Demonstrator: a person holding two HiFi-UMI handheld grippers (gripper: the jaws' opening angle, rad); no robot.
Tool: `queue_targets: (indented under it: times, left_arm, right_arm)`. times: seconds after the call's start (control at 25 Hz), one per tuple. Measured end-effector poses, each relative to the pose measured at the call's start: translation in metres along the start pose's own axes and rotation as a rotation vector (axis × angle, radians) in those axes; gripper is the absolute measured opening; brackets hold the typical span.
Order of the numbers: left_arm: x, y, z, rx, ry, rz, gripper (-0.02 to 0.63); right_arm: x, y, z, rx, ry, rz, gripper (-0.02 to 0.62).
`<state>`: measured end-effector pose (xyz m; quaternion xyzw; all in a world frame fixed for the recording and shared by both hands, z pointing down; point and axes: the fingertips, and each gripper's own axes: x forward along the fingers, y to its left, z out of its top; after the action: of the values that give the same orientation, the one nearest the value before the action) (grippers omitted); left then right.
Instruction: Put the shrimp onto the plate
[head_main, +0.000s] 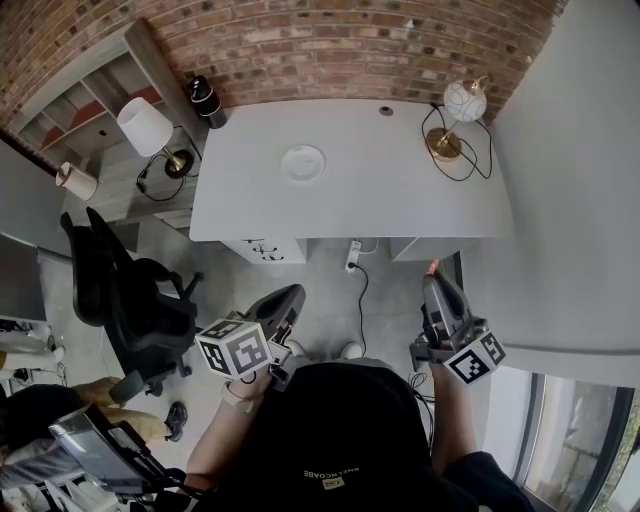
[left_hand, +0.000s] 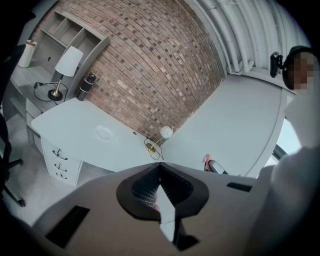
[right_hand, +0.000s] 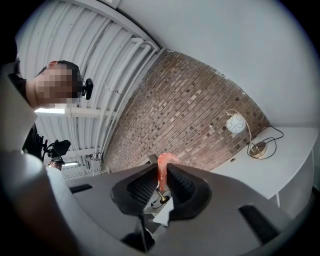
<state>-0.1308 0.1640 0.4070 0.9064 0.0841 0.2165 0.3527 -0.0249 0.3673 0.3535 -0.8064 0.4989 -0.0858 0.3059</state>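
A small white plate (head_main: 303, 162) lies on the white desk (head_main: 400, 190) near its back middle; in the left gripper view the plate (left_hand: 104, 132) is far off. My right gripper (head_main: 434, 278) is held well short of the desk's front edge, over the floor, shut on a pink shrimp (head_main: 432, 266). In the right gripper view the shrimp (right_hand: 162, 170) stands upright between the jaws of the gripper (right_hand: 161, 176), its curled end poking above them. My left gripper (head_main: 289, 297) hangs over the floor too, and its jaws (left_hand: 159, 167) are shut with nothing in them.
On the desk's right back corner stands a globe lamp (head_main: 455, 110) with a looped cord. A black bottle (head_main: 207, 100) and a white-shade lamp (head_main: 145, 125) sit at the left. A black office chair (head_main: 130, 290) stands at my left. Drawers (head_main: 262, 250) are under the desk.
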Motion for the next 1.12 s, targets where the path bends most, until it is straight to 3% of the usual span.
queue_targets:
  times: [0.68,1.12]
  left_arm:
    - [0.031,-0.036,-0.028,0.018,-0.011,0.055,0.003]
    - [0.043,-0.045,-0.037,0.018,0.021,0.040,0.003]
  right_arm:
    - [-0.038,-0.042,0.021,0.024,0.008,0.047,0.057]
    - [-0.052,-0.051,0.027,0.015,0.010,0.019,0.057]
